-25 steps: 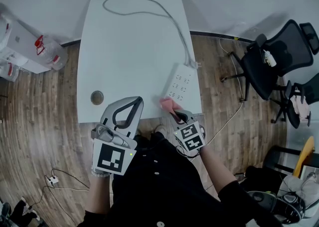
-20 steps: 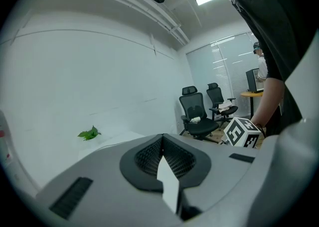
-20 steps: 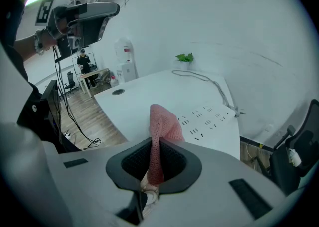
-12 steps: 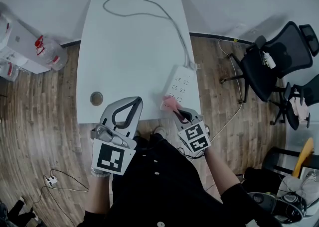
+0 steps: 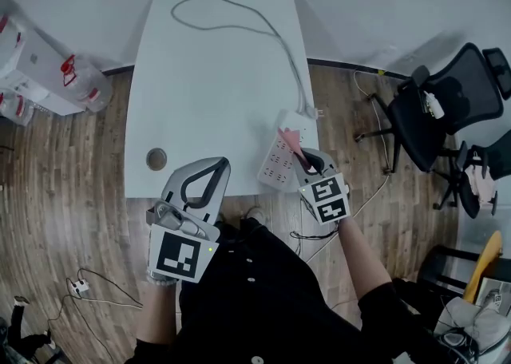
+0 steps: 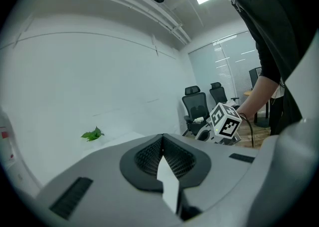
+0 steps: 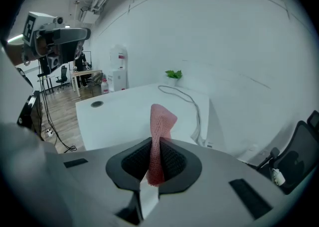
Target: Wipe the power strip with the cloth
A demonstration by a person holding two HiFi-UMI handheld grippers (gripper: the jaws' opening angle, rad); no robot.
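The white table (image 5: 207,91) filled most of the head view. The power strip (image 5: 279,161) lay at its near right edge, and its cable (image 5: 263,25) looped off toward the far end. The left gripper (image 5: 206,169) hung off the near edge with its jaws pressed together on nothing, so I'd guess it was just parked out of the way. The right gripper (image 5: 306,161) hovered over the strip, jaws clamped on the pink cloth (image 5: 289,140). The cloth stuck out past the tips, probably so the loose end could do the wiping.
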